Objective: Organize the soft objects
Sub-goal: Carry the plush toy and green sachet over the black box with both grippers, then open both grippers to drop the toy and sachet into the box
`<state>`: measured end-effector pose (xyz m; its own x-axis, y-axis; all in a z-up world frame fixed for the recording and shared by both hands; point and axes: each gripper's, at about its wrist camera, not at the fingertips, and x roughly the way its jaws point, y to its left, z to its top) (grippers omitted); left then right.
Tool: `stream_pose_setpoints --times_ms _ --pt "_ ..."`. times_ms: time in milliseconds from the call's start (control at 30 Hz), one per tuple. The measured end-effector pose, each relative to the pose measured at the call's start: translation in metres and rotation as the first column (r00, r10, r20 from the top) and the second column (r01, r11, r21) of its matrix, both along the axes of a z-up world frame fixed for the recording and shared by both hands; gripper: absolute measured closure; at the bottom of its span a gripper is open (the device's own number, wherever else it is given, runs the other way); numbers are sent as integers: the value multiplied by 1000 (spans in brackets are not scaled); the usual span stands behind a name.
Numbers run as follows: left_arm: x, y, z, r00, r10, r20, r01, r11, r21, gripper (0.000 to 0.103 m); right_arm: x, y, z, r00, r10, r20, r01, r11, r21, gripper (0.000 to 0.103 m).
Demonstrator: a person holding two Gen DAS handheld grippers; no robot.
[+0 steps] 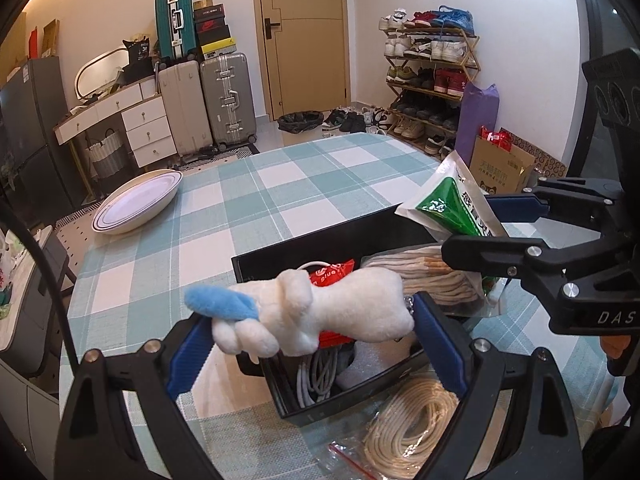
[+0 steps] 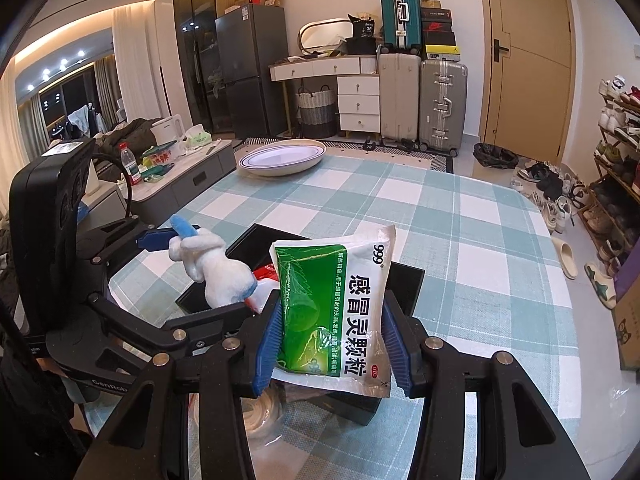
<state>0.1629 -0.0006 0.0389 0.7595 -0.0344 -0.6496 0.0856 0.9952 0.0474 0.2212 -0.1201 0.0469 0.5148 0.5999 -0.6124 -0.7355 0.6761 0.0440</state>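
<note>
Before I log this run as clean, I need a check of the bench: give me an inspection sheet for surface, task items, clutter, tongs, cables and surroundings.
Surface: table under a teal and white checked cloth.
Task items: white plush toy with a blue ear, and a green sachet, both lifted over the black bin.
Clutter: oval dish at the far edge; bagged cord coil beside the bin.
Tongs: left tongs spread wide, the toy spanning pad to pad; right tongs clamped on the sachet.
Cables: grey cable coiled inside the bin.
Surroundings: suitcases, shoe rack, door.
</note>
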Motion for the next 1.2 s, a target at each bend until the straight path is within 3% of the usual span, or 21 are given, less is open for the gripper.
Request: stream_pose_setpoints --times_ms 700,1067,1200 --pt "21 -1 -19 998 -32 -54 34 999 33 10 29 24 -24 1000 12 -20 -14 996 -85 55" --pt "25 0 -19 998 -30 -54 32 999 35 10 31 32 -24 999 33 -12 -34 996 -79 55" --pt "22 4 -18 998 -33 -54 33 999 3 10 27 28 -20 999 38 2 -38 998 -51 49"
